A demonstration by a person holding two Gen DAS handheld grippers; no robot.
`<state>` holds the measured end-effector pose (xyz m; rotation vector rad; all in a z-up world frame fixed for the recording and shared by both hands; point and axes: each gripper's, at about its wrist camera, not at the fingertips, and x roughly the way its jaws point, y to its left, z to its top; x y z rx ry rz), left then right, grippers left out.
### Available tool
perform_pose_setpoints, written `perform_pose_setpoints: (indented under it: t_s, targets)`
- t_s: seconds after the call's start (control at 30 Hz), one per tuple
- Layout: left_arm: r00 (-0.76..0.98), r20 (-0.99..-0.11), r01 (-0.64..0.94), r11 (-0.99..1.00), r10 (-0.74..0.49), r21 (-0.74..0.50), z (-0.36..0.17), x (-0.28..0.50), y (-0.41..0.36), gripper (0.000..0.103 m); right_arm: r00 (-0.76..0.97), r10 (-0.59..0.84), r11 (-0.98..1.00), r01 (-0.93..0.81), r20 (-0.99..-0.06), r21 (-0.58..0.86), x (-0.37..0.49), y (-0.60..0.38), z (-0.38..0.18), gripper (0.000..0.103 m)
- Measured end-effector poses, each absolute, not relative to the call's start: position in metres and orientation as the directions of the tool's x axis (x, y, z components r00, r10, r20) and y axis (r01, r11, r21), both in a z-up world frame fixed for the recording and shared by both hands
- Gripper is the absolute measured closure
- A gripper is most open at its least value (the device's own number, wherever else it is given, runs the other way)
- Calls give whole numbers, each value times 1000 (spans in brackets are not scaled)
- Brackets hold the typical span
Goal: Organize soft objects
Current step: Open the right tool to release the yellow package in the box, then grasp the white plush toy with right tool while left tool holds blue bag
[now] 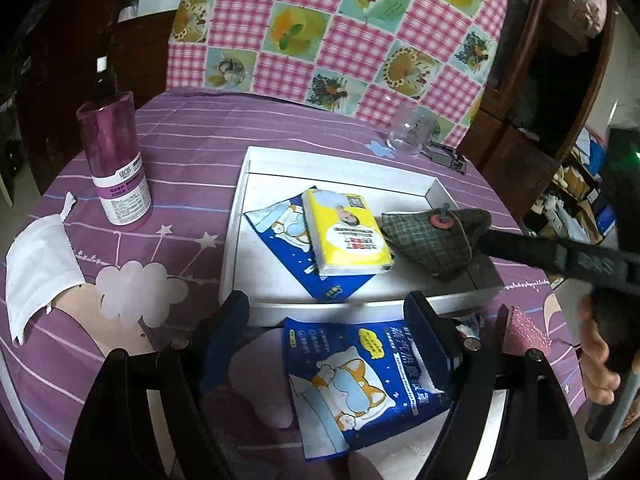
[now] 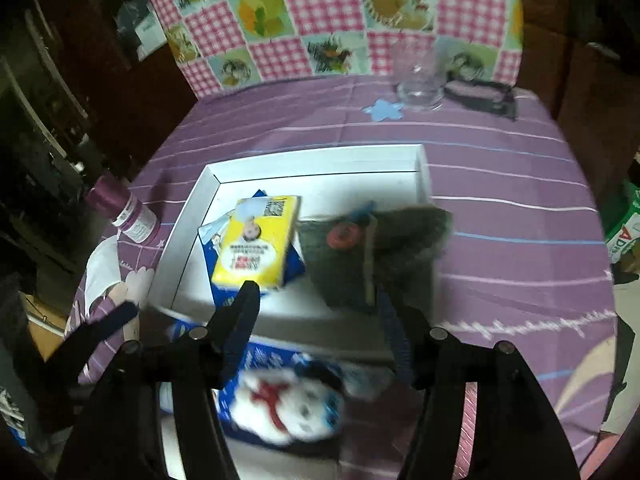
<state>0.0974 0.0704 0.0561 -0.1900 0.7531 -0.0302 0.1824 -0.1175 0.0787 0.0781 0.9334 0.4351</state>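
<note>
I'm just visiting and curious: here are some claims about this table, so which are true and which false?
1. The yellow tissue pack lies inside the white tray. True.
2. The purple bottle lies in the tray. False: it stands on the tablecloth, left of it.
3. The plaid pouch is in the tray. True.
4. The left gripper is clamped shut. False: its jaws are spread over a blue packet.

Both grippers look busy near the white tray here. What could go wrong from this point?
The plaid pouch hangs over the white tray at its right wall and may slide out onto the table. The blue packet lies between the open fingers of the left gripper; a shallow grasp might crumple or drop it.
</note>
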Motion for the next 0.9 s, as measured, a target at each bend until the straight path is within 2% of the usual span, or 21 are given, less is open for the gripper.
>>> perform_pose_setpoints:
  t_s: [0.3,0.53,0.6,0.7,0.73,0.77,0.9]
  targets:
    - [713,-693,-5,988,-103,-152,52,95,56,23,487,347,931,-284,-802,230,159,-149,48,41]
    - [699,-711,-44,989,-72,-144,47,98,62,23,527,268,958,-235,-807,165,146,-174,20,41]
    - [691,-720,-44,990,-67,-135,45,99,61,23,566,274,957,-237,-778,165,145,-179,14,41]
    - [679,-732,-43,992,-57,-117,41,101,58,23,566,276,953,-265,-777,146,144,-175,12,31]
    - [676,-735,-44,993,-55,-114,40,101,58,23,546,307,941,-295,-779,165,147,-173,11,20]
    - [673,-738,-45,993,-52,-111,39,101,58,23,533,321,935,-308,-783,173,148,-171,11,14]
    - [670,-741,-51,993,-47,-108,37,103,58,23,529,306,936,-318,-791,150,147,-165,10,13]
